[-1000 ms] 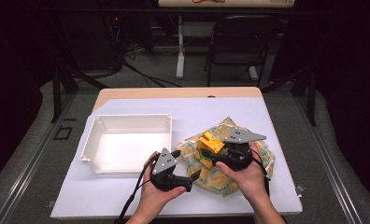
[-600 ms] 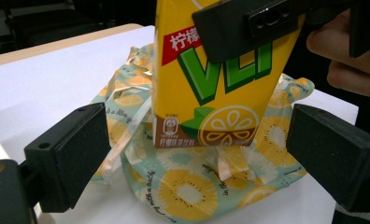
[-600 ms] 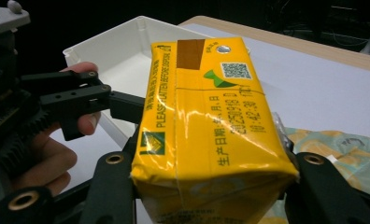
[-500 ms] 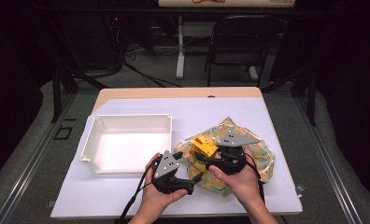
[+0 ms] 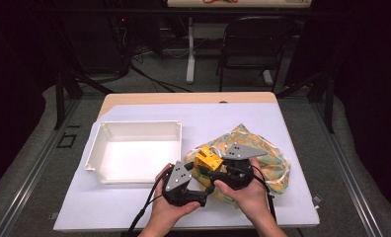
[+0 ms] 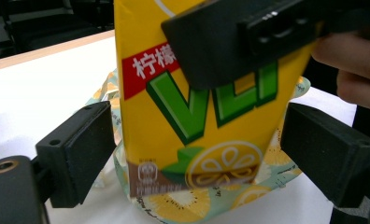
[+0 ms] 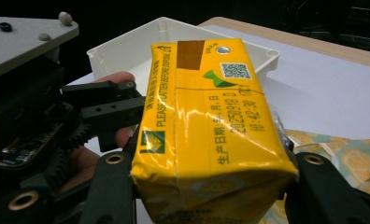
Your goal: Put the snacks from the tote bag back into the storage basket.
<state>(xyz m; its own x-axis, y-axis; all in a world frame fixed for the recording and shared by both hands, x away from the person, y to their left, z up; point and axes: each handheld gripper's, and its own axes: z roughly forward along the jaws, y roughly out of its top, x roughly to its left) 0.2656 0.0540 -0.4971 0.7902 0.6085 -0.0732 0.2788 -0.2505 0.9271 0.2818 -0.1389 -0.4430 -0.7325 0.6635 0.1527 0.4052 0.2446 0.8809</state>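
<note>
Your right gripper [image 5: 211, 165] clamps the glossy yellow drink carton [image 5: 207, 159] above the fruit-print cloth bag [image 5: 270, 160].
Your left gripper [image 6: 192, 144] view shows its jaws wide, flanking the carton's lemon label; the right gripper view shows foil straw-hole, date print and white plastic tray [image 7: 127, 46].

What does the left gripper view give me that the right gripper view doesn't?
Left gripper view: the carton's printed front with green letters and a lemon picture, the left gripper's jaws open, standing clear on either side of it, and a right jaw across its top.

Right gripper view: the carton's top with foil straw hole, QR code and date print, the right gripper shut on it, and the white bin behind.

Both: the yellow carton, the patterned bag under it, the white tabletop.
</note>
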